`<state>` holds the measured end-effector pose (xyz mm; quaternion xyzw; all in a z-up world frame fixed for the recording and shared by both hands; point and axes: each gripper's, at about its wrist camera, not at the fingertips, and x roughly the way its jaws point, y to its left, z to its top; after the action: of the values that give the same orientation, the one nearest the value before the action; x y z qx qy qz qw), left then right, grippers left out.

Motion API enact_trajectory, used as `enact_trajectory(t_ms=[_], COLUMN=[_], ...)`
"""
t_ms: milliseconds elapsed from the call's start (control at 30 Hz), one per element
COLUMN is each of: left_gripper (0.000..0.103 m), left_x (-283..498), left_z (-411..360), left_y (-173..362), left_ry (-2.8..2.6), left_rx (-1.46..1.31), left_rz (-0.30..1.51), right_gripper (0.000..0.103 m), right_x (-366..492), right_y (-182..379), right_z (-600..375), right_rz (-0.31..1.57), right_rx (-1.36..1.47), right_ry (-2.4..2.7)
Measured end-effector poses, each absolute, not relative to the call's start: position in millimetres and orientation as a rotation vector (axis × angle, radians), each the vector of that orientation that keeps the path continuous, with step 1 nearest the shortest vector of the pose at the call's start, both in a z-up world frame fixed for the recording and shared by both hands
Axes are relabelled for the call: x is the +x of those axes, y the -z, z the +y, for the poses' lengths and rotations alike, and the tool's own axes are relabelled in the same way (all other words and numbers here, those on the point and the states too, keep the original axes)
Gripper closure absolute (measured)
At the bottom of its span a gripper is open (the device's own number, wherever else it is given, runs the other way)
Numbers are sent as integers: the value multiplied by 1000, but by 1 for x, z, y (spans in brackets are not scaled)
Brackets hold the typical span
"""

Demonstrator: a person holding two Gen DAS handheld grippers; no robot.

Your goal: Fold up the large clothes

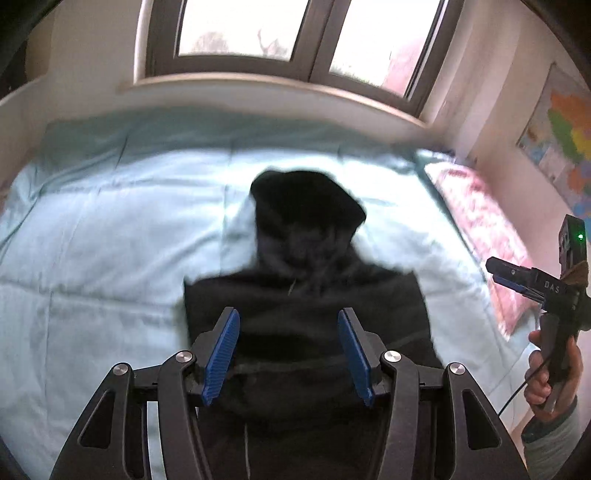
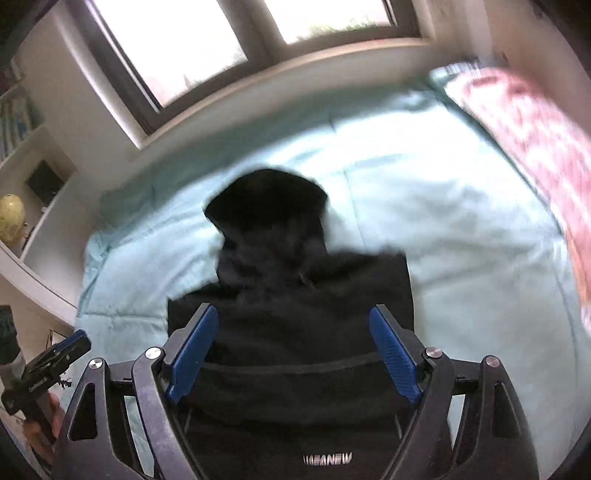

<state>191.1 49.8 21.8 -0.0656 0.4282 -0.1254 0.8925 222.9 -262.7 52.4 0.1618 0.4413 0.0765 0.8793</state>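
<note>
Both grippers hang above the near part of the hoodie (image 1: pixel 303 306), neither holding anything: the left gripper (image 1: pixel 288 354) half open, the right gripper (image 2: pixel 295 354) spread wide. The hoodie lies flat on the bed (image 1: pixel 110 229), sides folded in. Its long axis runs straight away, hood farthest, toward the window (image 1: pixel 295 33). Neither hand looks nearer.

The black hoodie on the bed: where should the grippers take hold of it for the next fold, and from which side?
Probably grip the black hoodie at its two shoulder corners, coming from above: the body lies flat as a rectangle, hood pointing toward the window.
</note>
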Motion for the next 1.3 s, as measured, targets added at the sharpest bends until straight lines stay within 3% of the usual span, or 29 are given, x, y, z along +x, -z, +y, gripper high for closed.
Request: enact_trajectory(t_ms=[233, 667, 933, 1000, 1033, 1067, 1167, 1300], left_gripper=[42, 42, 42, 48, 60, 62, 62, 59], left_x=[287, 471, 529, 541, 544, 545, 528, 505], left_z=[22, 0, -7, 8, 21, 35, 82, 105], left_y=[-4, 109, 161, 168, 168, 167, 157, 168], left_ry=[258, 215, 75, -8, -26, -10, 106, 183], left_rx=[-95, -112, -82, -105, -149, -213, -462, -555], left_rz=[886, 1010, 1028, 1031, 1026, 1027, 1006, 1050], right_gripper=[17, 17, 18, 44, 83, 93, 95, 95], right_x=[303, 467, 526, 540, 543, 545, 529, 499], right_y=[-43, 97, 155, 171, 177, 179, 151, 126], right_z=[-267, -253, -244, -232, -228, -226, -246, -243], right_rz=[936, 1054, 1117, 1150, 1159, 1161, 1021, 919], right_rx=[316, 265, 247, 191, 155, 133, 204, 174], right_ry=[-118, -69, -79, -80, -63, -36, -11, -54])
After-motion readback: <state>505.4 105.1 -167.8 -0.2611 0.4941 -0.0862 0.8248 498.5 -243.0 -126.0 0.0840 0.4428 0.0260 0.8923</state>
